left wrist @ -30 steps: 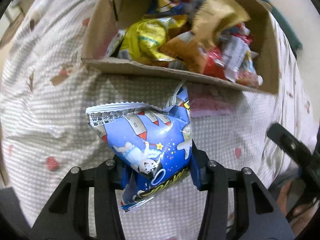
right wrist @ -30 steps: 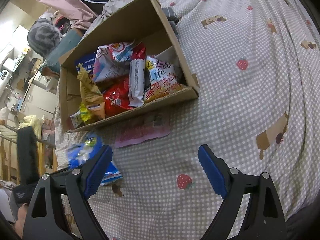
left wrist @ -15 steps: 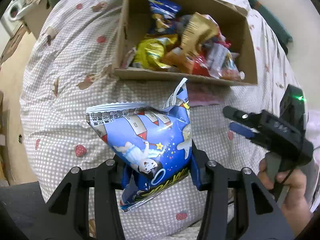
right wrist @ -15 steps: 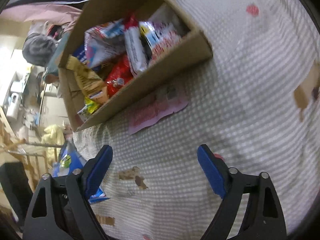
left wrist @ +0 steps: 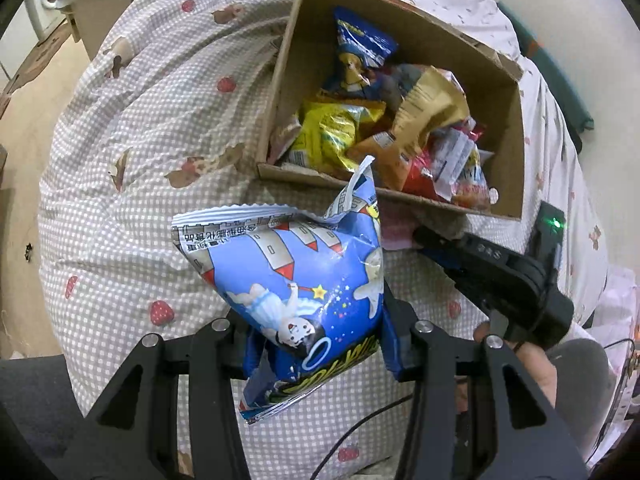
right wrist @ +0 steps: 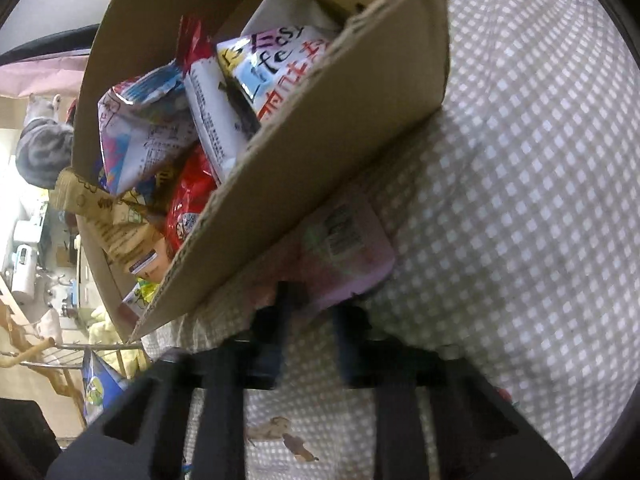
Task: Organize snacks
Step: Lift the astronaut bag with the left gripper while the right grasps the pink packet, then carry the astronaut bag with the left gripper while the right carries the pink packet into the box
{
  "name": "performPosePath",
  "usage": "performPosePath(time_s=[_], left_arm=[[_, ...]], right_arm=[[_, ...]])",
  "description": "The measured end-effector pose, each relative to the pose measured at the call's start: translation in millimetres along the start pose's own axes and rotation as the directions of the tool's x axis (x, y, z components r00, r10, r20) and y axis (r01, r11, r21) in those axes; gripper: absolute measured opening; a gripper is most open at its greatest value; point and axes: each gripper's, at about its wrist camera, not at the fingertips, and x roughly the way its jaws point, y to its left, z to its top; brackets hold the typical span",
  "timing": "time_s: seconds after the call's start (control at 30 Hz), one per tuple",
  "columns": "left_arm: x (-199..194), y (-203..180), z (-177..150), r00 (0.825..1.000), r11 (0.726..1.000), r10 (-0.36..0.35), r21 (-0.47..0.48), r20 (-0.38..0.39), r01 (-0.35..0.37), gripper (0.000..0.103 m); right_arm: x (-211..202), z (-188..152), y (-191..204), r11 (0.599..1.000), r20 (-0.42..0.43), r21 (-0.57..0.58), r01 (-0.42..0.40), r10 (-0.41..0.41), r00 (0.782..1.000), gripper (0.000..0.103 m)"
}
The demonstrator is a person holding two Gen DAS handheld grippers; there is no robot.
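Observation:
My left gripper is shut on a blue snack bag printed with rockets, held up over the bed. Beyond it stands a cardboard box crammed with several snack packets. A flat pink packet lies on the cover against the box's near wall. My right gripper is low at that packet's near edge. Its jaws are closing, with the edge between the blurred fingers. In the left wrist view the right gripper shows as a narrow beak touching the pink packet.
A checked bed cover with strawberry prints lies under everything. A person's hand holds the right gripper, and a black cable trails below. A grey striped cat sits past the box. Floor and a washing machine are far left.
My right gripper has dropped and rolled towards the pink packet, and its wide jaws have narrowed around the packet's edge. My left gripper has risen with the blue bag, so the box looks farther off.

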Motion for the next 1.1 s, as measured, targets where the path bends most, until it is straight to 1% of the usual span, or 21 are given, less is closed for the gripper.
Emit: performPosePath(time_s=[0.07,0.17,0.37,0.47,0.53,0.67,0.77,0.93,1.07,1.1], left_arm=[[0.2,2.6,2.3,1.000,1.000,-0.003,-0.012,0.002,0.003,0.043],[-1.0,6.9,3.0,1.000,1.000,-0.002,-0.025,0.005,0.002,0.043],[-1.1,11.3,1.6,0.999,0.998,-0.031,-0.054,-0.013,0.030,0.043],[-1.7,6.9,0.8,1.000,0.999,-0.021,-0.033,-0.008,0.020,0.043],[-1.9,6.0,-0.3,1.000,1.000,-0.015,-0.026,-0.005,0.015,0.043],[-1.6,7.8,-0.6,1.000,1.000,0.002,-0.023,0.003,-0.002,0.043],[-2.1,9.6,-0.3,1.000,1.000,0.025,-0.019,0.016,-0.024,0.043],[-5.9,9.8,-3.1,0.996,0.997,0.071,0.004,0.056,-0.071,0.043],[-11.8,7.8,-5.0,0.991,0.996,0.089,0.017,0.100,-0.091,0.043],[-12.6,7.2,-5.0,0.991,0.996,0.089,0.023,0.096,-0.092,0.043]], right_arm=[[-9.5,-1.0,-0.7,1.000,0.011,-0.022,-0.006,0.006,1.000,0.007],[-30.6,-8.5,-7.0,1.000,0.023,-0.009,-0.020,0.021,1.000,0.002],[-59.5,-41.6,-21.2,1.000,-0.052,-0.012,-0.017,0.016,0.999,0.000],[-75.1,-46.6,-14.2,0.997,-0.036,-0.070,-0.018,0.015,0.999,0.000],[-87.2,-48.5,-5.9,0.992,-0.011,-0.128,-0.012,0.010,1.000,0.000],[-110.0,-45.5,8.8,0.977,0.038,-0.211,-0.022,0.030,0.999,0.000],[-119.3,-48.6,16.9,0.971,0.053,-0.235,-0.033,0.046,0.998,0.000],[-143.6,-47.0,13.9,0.962,0.079,-0.269,-0.048,0.072,0.994,0.000],[-161.5,-49.1,9.7,0.955,0.096,-0.287,-0.067,0.098,0.990,0.000],[-164.6,-49.1,11.8,0.954,0.099,-0.291,-0.070,0.103,0.990,0.000]])
